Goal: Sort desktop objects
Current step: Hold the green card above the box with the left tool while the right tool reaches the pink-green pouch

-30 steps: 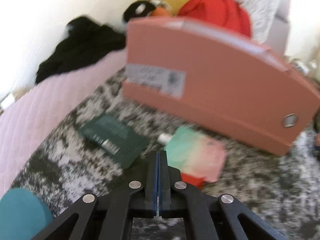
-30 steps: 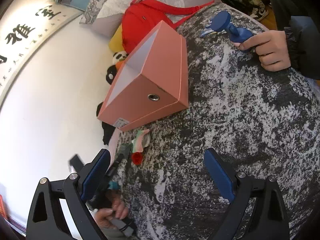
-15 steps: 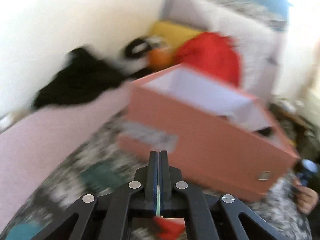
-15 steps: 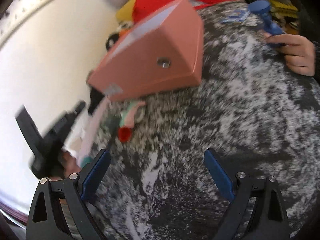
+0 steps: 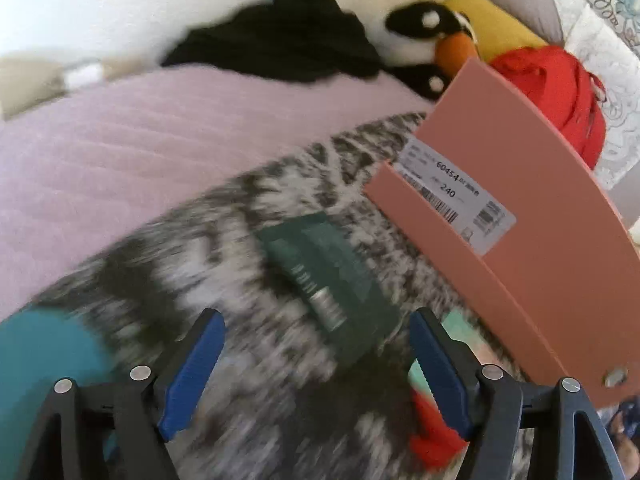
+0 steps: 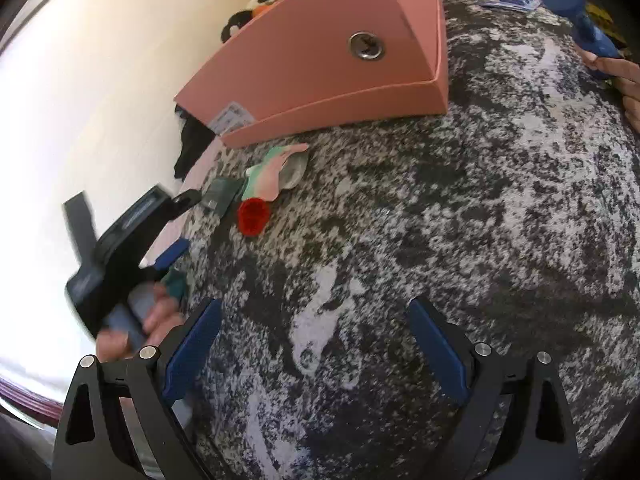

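Observation:
A dark green flat packet (image 5: 332, 280) lies on the mottled black-and-white cloth (image 5: 224, 224), just ahead of my open, empty left gripper (image 5: 316, 376). A mint-and-pink pouch (image 6: 276, 172) and a red cap-like object (image 6: 253, 216) lie beside the packet (image 6: 222, 196). A pink open box (image 6: 320, 60) with a barcode label (image 5: 456, 196) stands behind them. My right gripper (image 6: 316, 352) is open and empty above bare cloth. The left gripper (image 6: 132, 240) also shows in the right wrist view, held in a hand.
A pink quilted cover (image 5: 120, 140), black clothing (image 5: 280, 44), a panda toy (image 5: 424, 32), a yellow cushion and a red bag (image 5: 560, 88) lie beyond the cloth. Another person's hand holds a blue object (image 6: 588, 24) at the far right. A teal thing (image 5: 40, 368) lies near left.
My left gripper has opened from shut and swung down and left toward the green packet. My right gripper has moved closer to the cloth, still open.

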Demonstrator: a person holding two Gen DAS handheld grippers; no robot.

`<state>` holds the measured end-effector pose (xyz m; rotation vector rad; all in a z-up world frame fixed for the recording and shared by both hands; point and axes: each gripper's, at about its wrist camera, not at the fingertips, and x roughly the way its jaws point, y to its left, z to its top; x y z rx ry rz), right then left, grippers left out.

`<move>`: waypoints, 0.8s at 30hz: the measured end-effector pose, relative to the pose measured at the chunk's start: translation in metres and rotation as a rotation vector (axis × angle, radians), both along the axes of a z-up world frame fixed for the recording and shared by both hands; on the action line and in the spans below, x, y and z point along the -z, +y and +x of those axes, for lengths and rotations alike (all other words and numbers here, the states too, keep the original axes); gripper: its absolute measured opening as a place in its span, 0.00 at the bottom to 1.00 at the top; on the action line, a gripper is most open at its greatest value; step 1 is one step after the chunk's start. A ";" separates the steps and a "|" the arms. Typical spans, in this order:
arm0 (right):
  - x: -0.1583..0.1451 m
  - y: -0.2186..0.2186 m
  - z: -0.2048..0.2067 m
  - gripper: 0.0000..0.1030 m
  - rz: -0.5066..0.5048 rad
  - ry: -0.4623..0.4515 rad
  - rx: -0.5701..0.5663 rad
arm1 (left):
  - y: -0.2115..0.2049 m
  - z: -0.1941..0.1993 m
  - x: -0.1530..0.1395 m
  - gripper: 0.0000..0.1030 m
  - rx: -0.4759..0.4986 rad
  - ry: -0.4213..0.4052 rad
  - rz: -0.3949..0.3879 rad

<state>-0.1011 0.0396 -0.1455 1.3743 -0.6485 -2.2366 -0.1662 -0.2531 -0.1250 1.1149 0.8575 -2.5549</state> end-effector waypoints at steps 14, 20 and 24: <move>0.006 0.000 -0.004 0.94 0.006 0.002 0.015 | 0.065 -0.045 -0.054 0.04 0.135 0.125 -0.330; 0.010 -0.006 -0.011 0.94 0.006 0.020 0.011 | 0.093 -0.034 -0.106 0.04 0.168 0.293 -0.458; 0.011 -0.008 -0.020 0.94 -0.051 -0.001 0.005 | 0.092 -0.029 -0.102 0.04 0.182 0.298 -0.486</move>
